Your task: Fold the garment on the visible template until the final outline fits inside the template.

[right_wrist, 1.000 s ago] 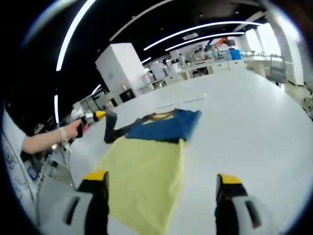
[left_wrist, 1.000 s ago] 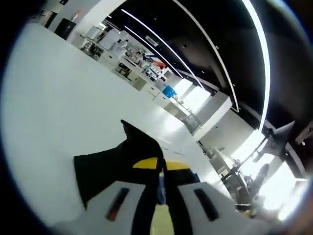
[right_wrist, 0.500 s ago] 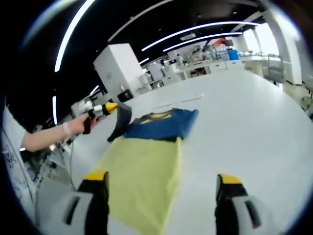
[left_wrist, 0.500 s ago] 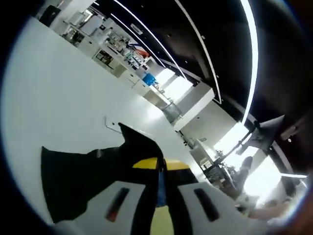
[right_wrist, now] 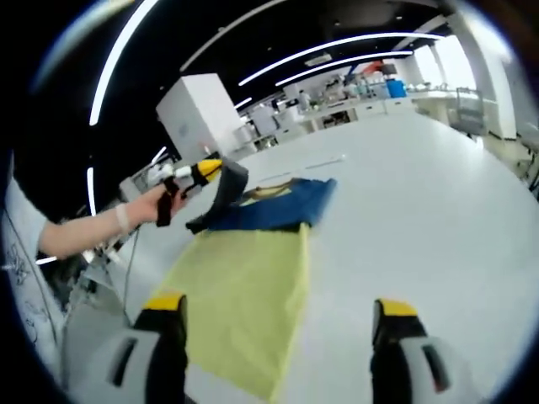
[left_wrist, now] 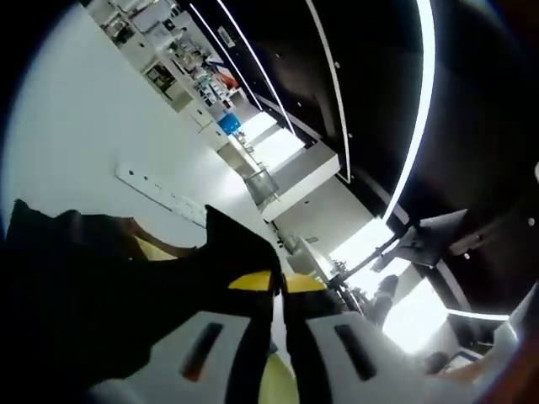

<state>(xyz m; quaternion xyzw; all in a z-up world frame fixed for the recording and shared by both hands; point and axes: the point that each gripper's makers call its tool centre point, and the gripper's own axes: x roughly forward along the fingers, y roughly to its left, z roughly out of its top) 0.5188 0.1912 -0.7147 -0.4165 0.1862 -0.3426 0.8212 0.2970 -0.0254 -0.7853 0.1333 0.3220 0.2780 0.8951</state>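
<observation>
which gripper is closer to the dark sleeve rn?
Left. The left gripper is shut on the dark sleeve, lifting it above the shirt's blue top. The right gripper hangs open at the yellow hem end, well away from the sleeve.

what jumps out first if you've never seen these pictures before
In the right gripper view, the yellow and blue shirt lies spread on the big white table, brightest of all. At its far left corner the left gripper, held in a hand, is shut on the dark sleeve and lifts it over the blue part. The right gripper hangs open in the foreground, holding nothing.
</observation>
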